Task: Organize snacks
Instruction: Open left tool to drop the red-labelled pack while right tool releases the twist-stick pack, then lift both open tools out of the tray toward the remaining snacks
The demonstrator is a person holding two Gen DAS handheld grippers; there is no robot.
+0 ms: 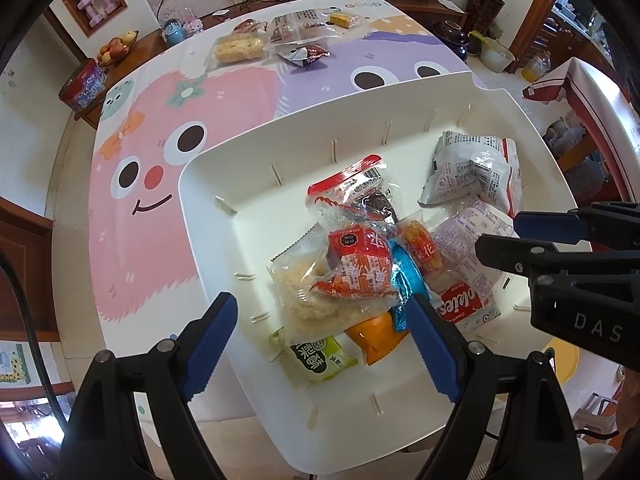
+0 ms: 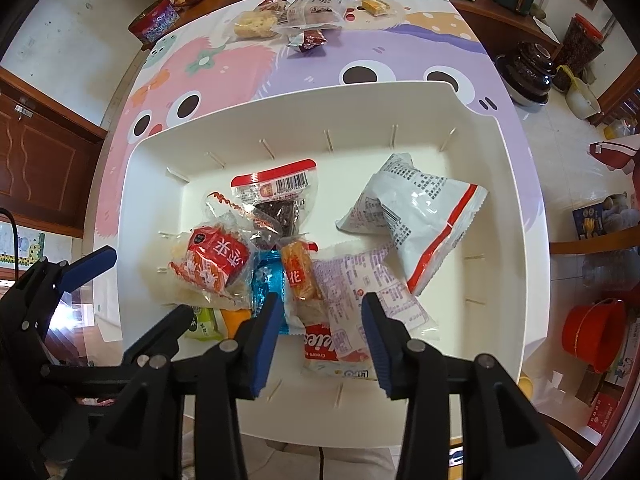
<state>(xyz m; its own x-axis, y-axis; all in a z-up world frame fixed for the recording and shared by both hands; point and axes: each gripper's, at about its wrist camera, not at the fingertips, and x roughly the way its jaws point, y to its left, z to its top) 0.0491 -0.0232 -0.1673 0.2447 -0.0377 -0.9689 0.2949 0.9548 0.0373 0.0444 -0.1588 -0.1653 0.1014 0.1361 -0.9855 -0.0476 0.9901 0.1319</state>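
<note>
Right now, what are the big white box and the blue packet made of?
The box looks like smooth moulded plastic: glossy white walls with rounded corners. The blue packet seems to be shiny foil or metallised film, since it crinkles and glints.

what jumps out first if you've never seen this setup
A white bin on the near end of the table, with a heap of snack packets in its near left part. Both blue-padded grippers, left gripper and right gripper, hang open over that heap, holding nothing. More snacks wait at the far end of the cartoon-face tablecloth.
</note>
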